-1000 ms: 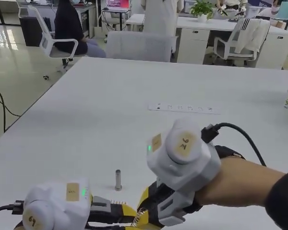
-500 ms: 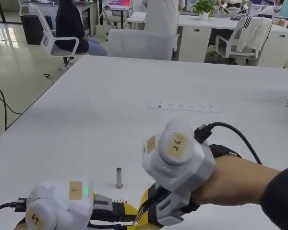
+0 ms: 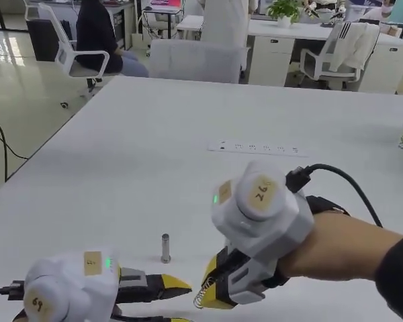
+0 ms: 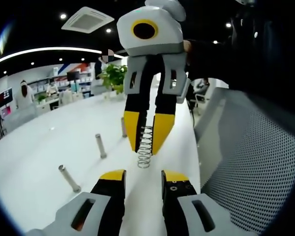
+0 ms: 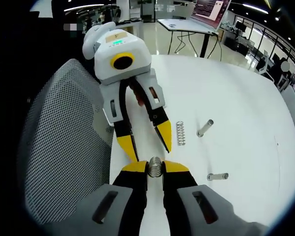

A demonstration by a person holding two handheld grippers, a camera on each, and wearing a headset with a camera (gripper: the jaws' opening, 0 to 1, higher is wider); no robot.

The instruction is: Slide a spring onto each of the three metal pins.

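Pinched between the yellow tips of the right gripper (image 5: 156, 168): a spring (image 4: 145, 147) of thin silvery wire in open coils, gripped by its upper turns, lower end poking free past the tips; cannot tell whether that end touches the white table (image 3: 188, 127). From the right gripper view, seen end-on as a small bright ring. Just to the left, facing it tip to tip, the left gripper (image 4: 144, 177) with jaws spread and nothing between them, near the spring yet apart from it. On the far side of those spread tips, lying flat on the table, a second spring (image 5: 180, 133) of the same silvery coil, near one of the metal pins (image 5: 205, 128). In the left gripper view, three such pins standing upright beyond the grippers, well apart from one another, short, grey and bare. Farther still, a white power strip (image 3: 255, 148). On the near side, grey mesh (image 5: 59, 147) behind the left gripper.
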